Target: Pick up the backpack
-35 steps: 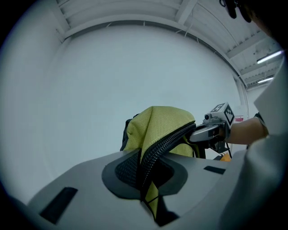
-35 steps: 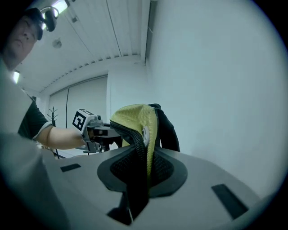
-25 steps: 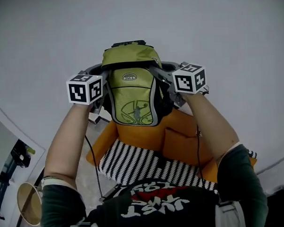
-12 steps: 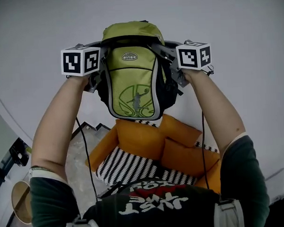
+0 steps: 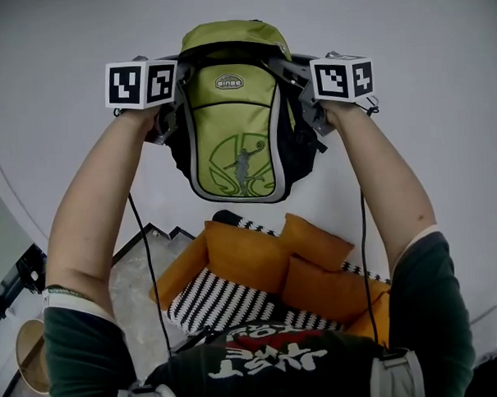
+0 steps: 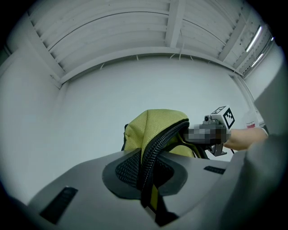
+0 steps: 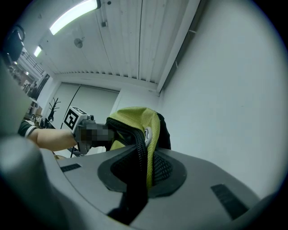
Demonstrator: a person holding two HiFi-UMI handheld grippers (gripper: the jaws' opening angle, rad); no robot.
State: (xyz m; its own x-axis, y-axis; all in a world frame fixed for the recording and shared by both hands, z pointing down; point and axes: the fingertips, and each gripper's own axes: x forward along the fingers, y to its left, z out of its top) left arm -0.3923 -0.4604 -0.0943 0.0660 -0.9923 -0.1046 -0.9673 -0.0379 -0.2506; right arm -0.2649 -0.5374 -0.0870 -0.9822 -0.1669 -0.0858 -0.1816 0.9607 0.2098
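Two tools, the left tool (image 5: 173, 121) and right tool (image 5: 307, 110), each clamped on a strap (image 6: 153, 148) of the backpack (image 5: 233, 128), have raised it clear above the orange sofa (image 5: 243, 255); pickup looks done

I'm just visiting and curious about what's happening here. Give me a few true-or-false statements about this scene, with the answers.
The backpack hangs in the air, above the sofa. True.
Only one gripper holds it. False: the left gripper and the right gripper are each shut on a shoulder strap.
The backpack is blue. False: it is yellow-green.
The sofa cushions are orange. True.
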